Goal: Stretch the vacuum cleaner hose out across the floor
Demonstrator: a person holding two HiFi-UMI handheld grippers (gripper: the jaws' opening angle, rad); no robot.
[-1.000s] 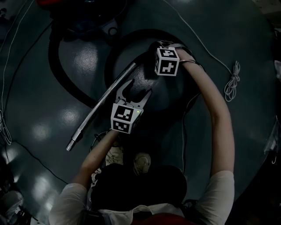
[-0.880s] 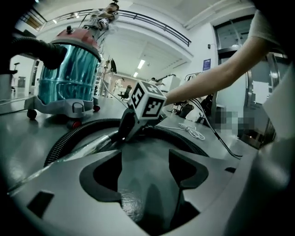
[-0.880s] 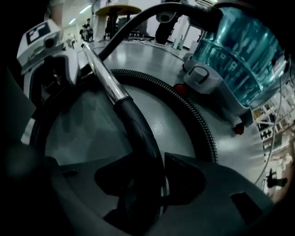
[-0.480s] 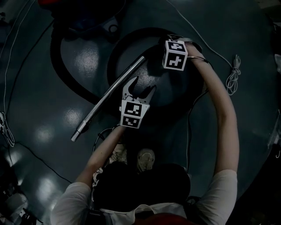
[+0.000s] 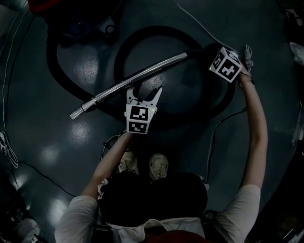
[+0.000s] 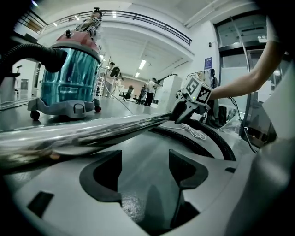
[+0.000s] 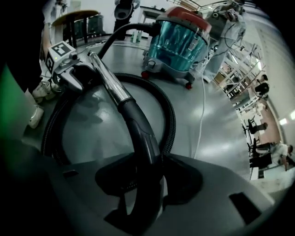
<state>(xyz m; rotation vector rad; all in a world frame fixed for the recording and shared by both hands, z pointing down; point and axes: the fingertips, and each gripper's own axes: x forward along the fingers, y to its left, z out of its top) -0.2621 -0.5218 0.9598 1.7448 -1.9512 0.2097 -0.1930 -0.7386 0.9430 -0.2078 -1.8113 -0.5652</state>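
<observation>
A black hose (image 5: 118, 57) lies in loops on the dark floor, running from the red and teal vacuum cleaner (image 5: 71, 14) at the top left. A chrome wand (image 5: 128, 78) runs aslant from the lower left up to a black handle (image 7: 140, 133). My right gripper (image 7: 147, 179) is shut on that handle, and in the head view it sits at the upper right under its marker cube (image 5: 225, 64). My left gripper (image 5: 144, 91) is open and holds nothing, just below the wand's middle. The wand (image 6: 92, 133) crosses right in front of its jaws.
A coiled white cable (image 5: 247, 50) lies next to the right gripper, and a white cord (image 7: 203, 106) runs past the vacuum cleaner (image 7: 182, 37). More thin cables lie at the far left (image 5: 7, 142). The person's shoes (image 5: 156, 168) stand just behind the left gripper.
My right gripper has moved right with the handle. The wand has swung round to lie flatter across the floor and the hose loop has widened. The left gripper stays open in place.
</observation>
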